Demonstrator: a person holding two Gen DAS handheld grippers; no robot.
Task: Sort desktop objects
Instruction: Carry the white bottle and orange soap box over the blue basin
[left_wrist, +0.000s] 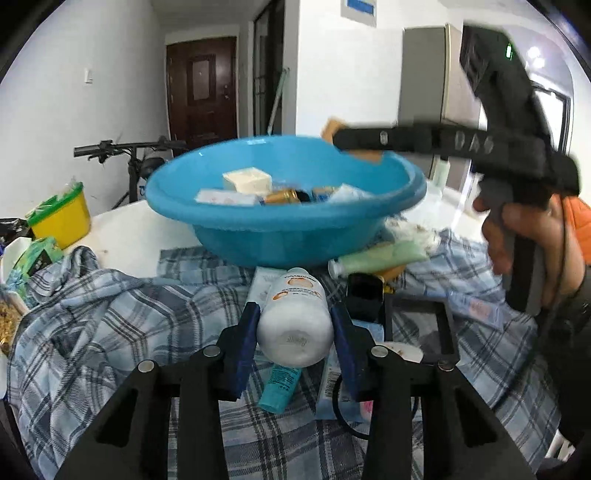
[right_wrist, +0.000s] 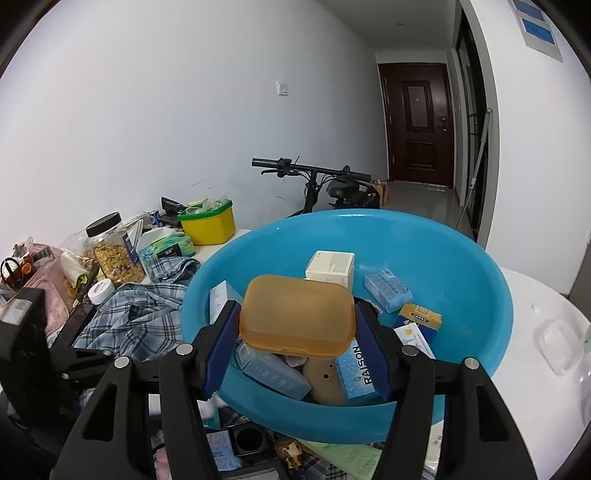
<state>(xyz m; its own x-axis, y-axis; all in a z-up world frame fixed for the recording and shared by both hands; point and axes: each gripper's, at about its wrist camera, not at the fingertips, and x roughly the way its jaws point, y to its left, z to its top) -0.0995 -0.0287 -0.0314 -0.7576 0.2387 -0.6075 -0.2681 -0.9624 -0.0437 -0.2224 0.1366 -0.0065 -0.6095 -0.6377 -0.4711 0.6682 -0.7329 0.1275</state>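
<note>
A rounded translucent amber plastic box (right_wrist: 297, 316) is clamped between the right gripper (right_wrist: 295, 334) jaws over the blue plastic basin (right_wrist: 480, 295); it is judged light, stiff and slippery. A smooth white plastic bottle (left_wrist: 295, 325) is gripped across its body between the left gripper (left_wrist: 295, 343) jaws, short of the basin, and a hold on its flat-sided middle is judged safest.

I see a glossy, smooth plastic basin (right_wrist: 480, 280), a translucent amber plastic case (right_wrist: 295, 314) and a smooth white plastic bottle (left_wrist: 295, 325). Beneath lies soft, matt plaid cloth (left_wrist: 110, 314).
</note>
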